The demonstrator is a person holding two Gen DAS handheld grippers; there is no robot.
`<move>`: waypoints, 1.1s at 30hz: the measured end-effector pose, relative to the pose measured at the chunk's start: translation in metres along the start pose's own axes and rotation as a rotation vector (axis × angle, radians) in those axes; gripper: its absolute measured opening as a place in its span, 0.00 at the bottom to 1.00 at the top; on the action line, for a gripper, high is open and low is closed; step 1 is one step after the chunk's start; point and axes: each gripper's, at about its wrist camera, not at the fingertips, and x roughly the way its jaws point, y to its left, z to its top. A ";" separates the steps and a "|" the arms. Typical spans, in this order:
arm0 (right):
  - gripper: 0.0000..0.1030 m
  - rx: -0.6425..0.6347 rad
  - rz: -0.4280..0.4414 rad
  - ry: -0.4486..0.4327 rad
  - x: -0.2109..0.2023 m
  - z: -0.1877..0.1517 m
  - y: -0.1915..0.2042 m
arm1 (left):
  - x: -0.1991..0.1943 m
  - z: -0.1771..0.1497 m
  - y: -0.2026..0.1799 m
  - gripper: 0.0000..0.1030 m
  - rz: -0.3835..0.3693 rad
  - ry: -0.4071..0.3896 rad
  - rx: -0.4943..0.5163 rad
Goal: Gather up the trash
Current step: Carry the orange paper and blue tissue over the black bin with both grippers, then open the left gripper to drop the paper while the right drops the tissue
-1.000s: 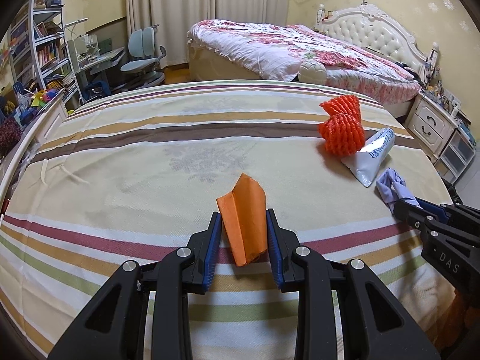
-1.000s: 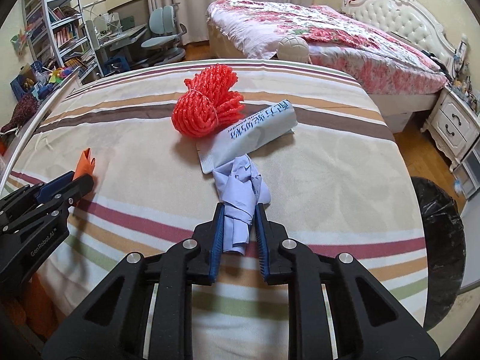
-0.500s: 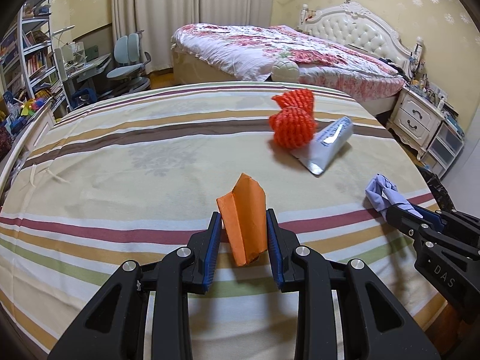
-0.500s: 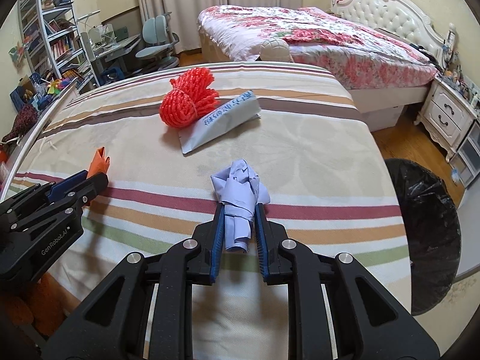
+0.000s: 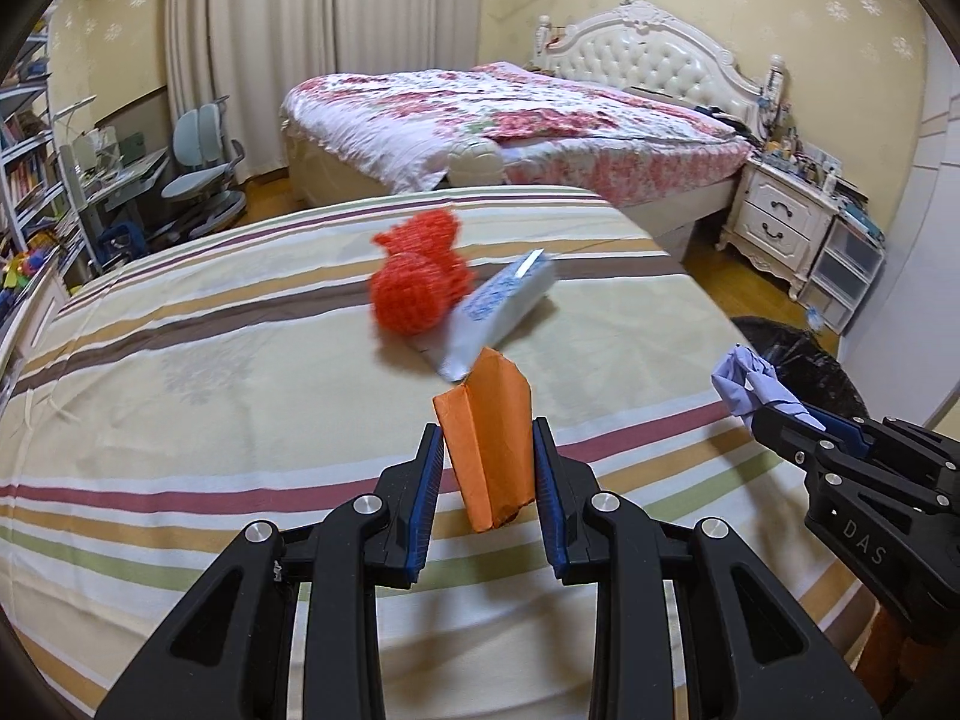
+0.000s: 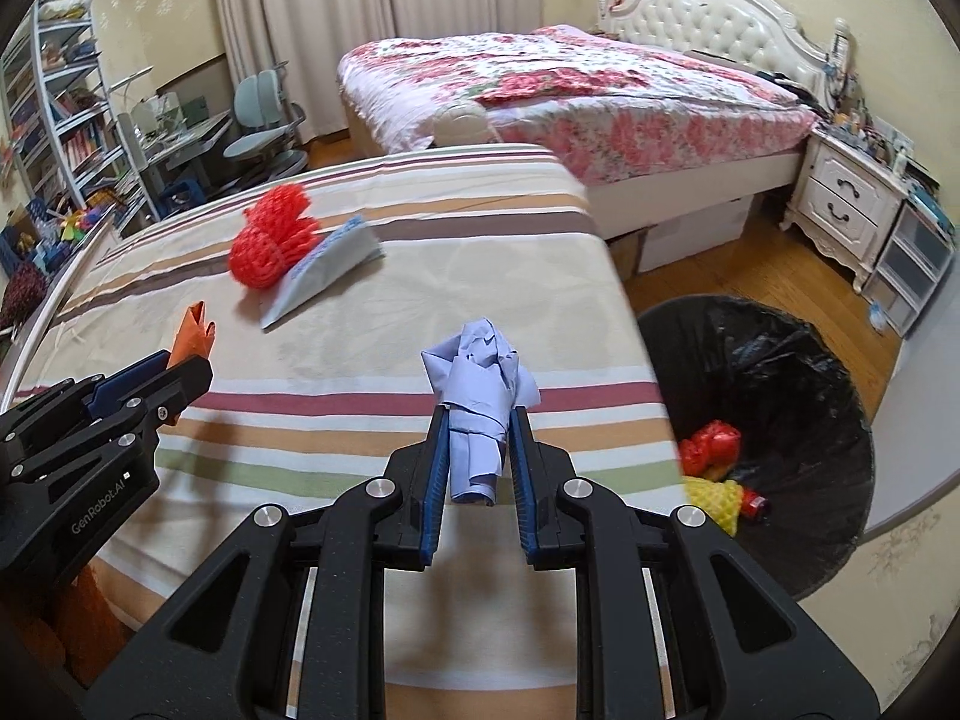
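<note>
My left gripper [image 5: 487, 429] is shut on a folded orange paper [image 5: 492, 438], held above the striped bed cover [image 5: 210, 420]. My right gripper [image 6: 478, 411] is shut on a crumpled pale blue paper [image 6: 480, 378] near the bed's right edge. In the left wrist view that blue paper [image 5: 753, 381] shows at the right, in the right gripper [image 5: 759, 417]. In the right wrist view the left gripper [image 6: 195, 367] shows at the left with the orange paper [image 6: 193, 333]. A red net ball [image 6: 270, 240] and a silver-blue packet [image 6: 327, 267] lie on the cover. A black-lined trash bin [image 6: 780, 360] stands on the floor to the right.
The bin holds red and yellow scraps [image 6: 711, 468]. A floral bed [image 6: 570, 84] and a white nightstand [image 6: 852, 204] stand beyond. A desk chair [image 6: 264, 120] and bookshelves [image 6: 54, 120] fill the far left. Wooden floor [image 6: 750, 264] lies between the beds.
Both grippers, each keeping its paper, have moved right across the striped bed toward its edge. The trash bin has come further into the right wrist view.
</note>
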 end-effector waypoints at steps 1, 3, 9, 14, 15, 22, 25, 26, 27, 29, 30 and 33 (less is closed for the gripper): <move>0.19 0.012 -0.010 -0.004 -0.002 0.000 -0.007 | 0.001 0.002 -0.008 0.29 -0.010 -0.003 0.014; 0.19 0.034 -0.028 -0.010 -0.003 0.001 -0.021 | 0.002 0.004 -0.022 0.29 -0.025 -0.007 0.038; 0.19 0.099 -0.082 -0.024 -0.008 0.000 -0.062 | 0.009 0.010 -0.065 0.29 -0.078 -0.009 0.104; 0.19 0.141 -0.130 -0.034 -0.010 0.000 -0.089 | 0.015 0.019 -0.097 0.29 -0.120 -0.016 0.146; 0.19 0.151 -0.137 -0.035 -0.011 0.000 -0.094 | 0.016 0.020 -0.102 0.29 -0.127 -0.019 0.153; 0.19 0.205 -0.182 -0.042 -0.012 -0.003 -0.127 | 0.025 0.029 -0.135 0.29 -0.163 -0.030 0.185; 0.19 0.224 -0.195 -0.044 -0.011 -0.002 -0.137 | 0.031 0.031 -0.148 0.29 -0.171 -0.032 0.197; 0.19 0.228 -0.198 -0.044 -0.011 -0.002 -0.140 | 0.033 0.032 -0.152 0.29 -0.172 -0.031 0.203; 0.19 0.234 -0.202 -0.044 -0.011 -0.002 -0.143 | 0.034 0.032 -0.155 0.29 -0.172 -0.029 0.207; 0.19 0.242 -0.206 -0.044 -0.009 -0.002 -0.148 | 0.039 0.034 -0.161 0.29 -0.172 -0.027 0.213; 0.19 0.247 -0.207 -0.043 -0.008 -0.001 -0.151 | 0.041 0.034 -0.163 0.29 -0.172 -0.026 0.216; 0.19 0.259 -0.211 -0.039 -0.005 -0.001 -0.158 | 0.047 0.036 -0.171 0.29 -0.170 -0.023 0.225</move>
